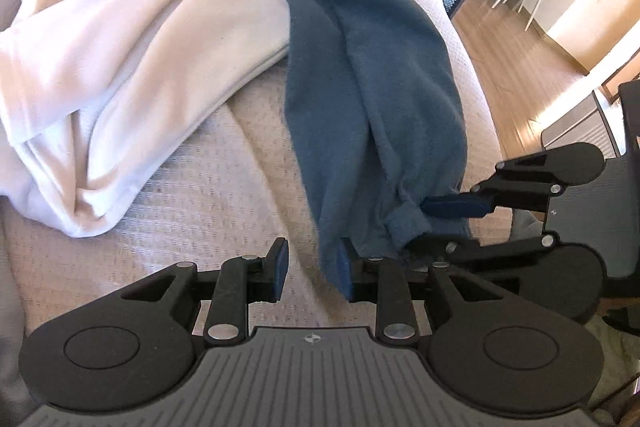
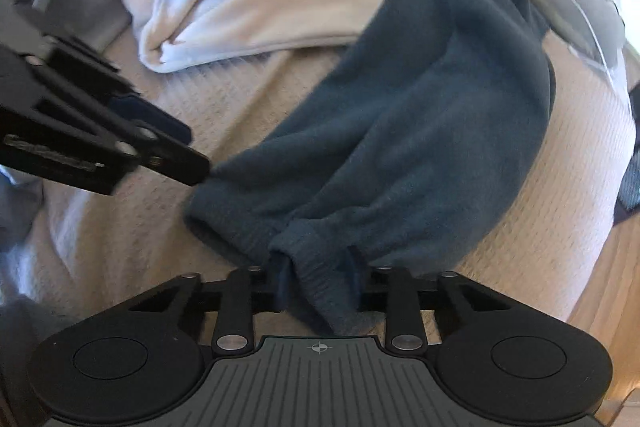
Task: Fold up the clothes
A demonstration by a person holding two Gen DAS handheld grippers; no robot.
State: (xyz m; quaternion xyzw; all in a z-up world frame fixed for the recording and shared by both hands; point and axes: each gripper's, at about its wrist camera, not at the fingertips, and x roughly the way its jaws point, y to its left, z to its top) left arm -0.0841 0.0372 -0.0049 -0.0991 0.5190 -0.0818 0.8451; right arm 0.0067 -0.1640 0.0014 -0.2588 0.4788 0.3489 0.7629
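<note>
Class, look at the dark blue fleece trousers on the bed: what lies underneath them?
Under the dark blue fleece trousers lies the beige waffle-weave bedcover, and farther up, part of the cream fleece blanket. Whatever else sits beneath the trousers is covered and cannot be seen.

Left tool [image 1: 312, 269]: black linkages, blue pads, silver rivets, ribbed grey base.

Long blue-grey fleece garment [image 1: 360, 75] lies lengthwise on a beige textured bedspread [image 1: 192, 187], w/ a crumpled cream blanket [image 1: 120, 59] beside it at left. Left gripper [image 1: 312, 265] hovers at the garment's near edge, pads apart, nothing pinched. Right gripper [image 1: 434, 227] comes in from the right, clamped on the ribbed cuff [image 1: 408, 223].
</note>
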